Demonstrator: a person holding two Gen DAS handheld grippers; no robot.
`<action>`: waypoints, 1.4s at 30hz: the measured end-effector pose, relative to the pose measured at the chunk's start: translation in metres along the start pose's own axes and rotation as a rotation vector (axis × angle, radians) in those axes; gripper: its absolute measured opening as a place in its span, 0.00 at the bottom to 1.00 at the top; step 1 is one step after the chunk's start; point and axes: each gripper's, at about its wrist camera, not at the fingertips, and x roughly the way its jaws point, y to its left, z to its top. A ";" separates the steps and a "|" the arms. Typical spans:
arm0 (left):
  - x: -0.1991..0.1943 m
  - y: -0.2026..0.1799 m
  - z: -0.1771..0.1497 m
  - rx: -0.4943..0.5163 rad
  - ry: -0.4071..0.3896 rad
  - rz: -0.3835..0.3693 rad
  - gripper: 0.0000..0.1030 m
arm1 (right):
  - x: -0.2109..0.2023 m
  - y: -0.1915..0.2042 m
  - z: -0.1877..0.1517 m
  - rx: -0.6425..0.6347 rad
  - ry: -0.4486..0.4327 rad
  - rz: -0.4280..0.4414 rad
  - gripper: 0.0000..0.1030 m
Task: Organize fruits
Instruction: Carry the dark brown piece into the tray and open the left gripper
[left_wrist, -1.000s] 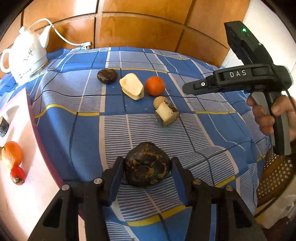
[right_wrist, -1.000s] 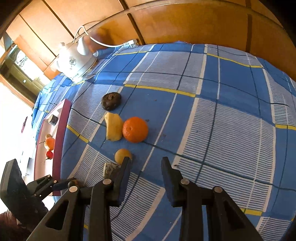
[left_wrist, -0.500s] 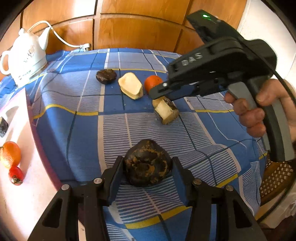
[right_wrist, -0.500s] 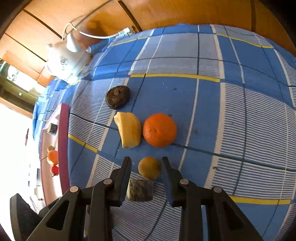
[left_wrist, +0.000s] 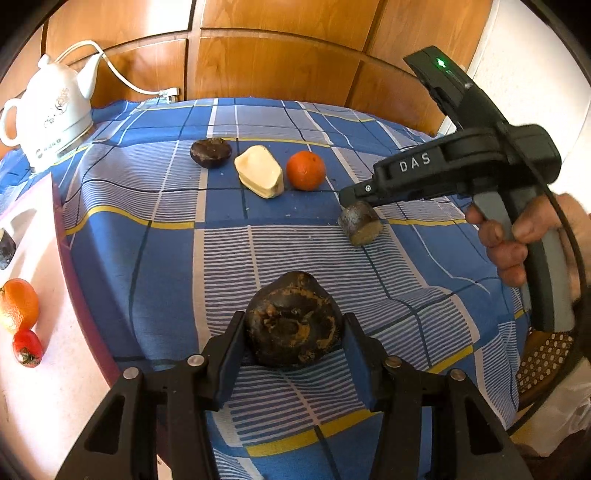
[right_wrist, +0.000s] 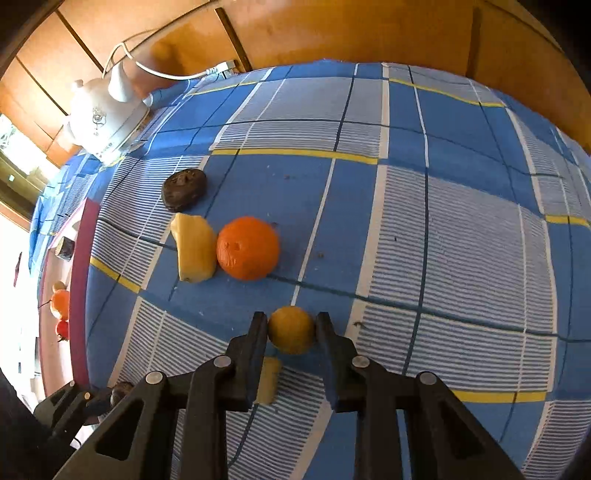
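In the left wrist view, far left edge: a white tray (left_wrist: 55, 387) with an orange (left_wrist: 18, 304) and a small red fruit (left_wrist: 26, 348) on it; upper left sits a white kettle (left_wrist: 51, 118) with its cord trailing off toward the wood panels; all of it on a blue checked cloth (left_wrist: 166, 277). Top middle there's a row: a dark round fruit (left_wrist: 211, 152), a pale wedge (left_wrist: 259, 176) and a second orange (left_wrist: 306, 170), wedge and orange just beside each other. Bottom centre, the left gripper (left_wrist: 294, 345) has a big dark wrinkly fruit (left_wrist: 293, 317) between its pads, both pads right up against its sides, so it looks pinched and resting on the cloth. To the right, a cut chunk (left_wrist: 360, 223) lies under the nose of the right gripper (right_wrist: 291, 328), with a hand (left_wrist: 517, 240) on its handle at the right edge. In the right wrist view, lower middle, its fingers are closed down onto a small yellow fruit (right_wrist: 291, 329), pads touching both sides; the chunk peeks out just below, behind the left finger.
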 end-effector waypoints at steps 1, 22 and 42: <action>0.000 0.000 0.000 0.001 0.000 0.001 0.50 | -0.001 0.000 -0.001 -0.005 -0.010 -0.001 0.26; -0.054 0.015 0.014 -0.103 -0.125 0.005 0.50 | 0.002 -0.015 -0.016 0.055 -0.127 0.101 0.26; -0.127 0.137 -0.007 -0.460 -0.248 0.227 0.50 | 0.001 -0.014 -0.020 0.040 -0.167 0.101 0.26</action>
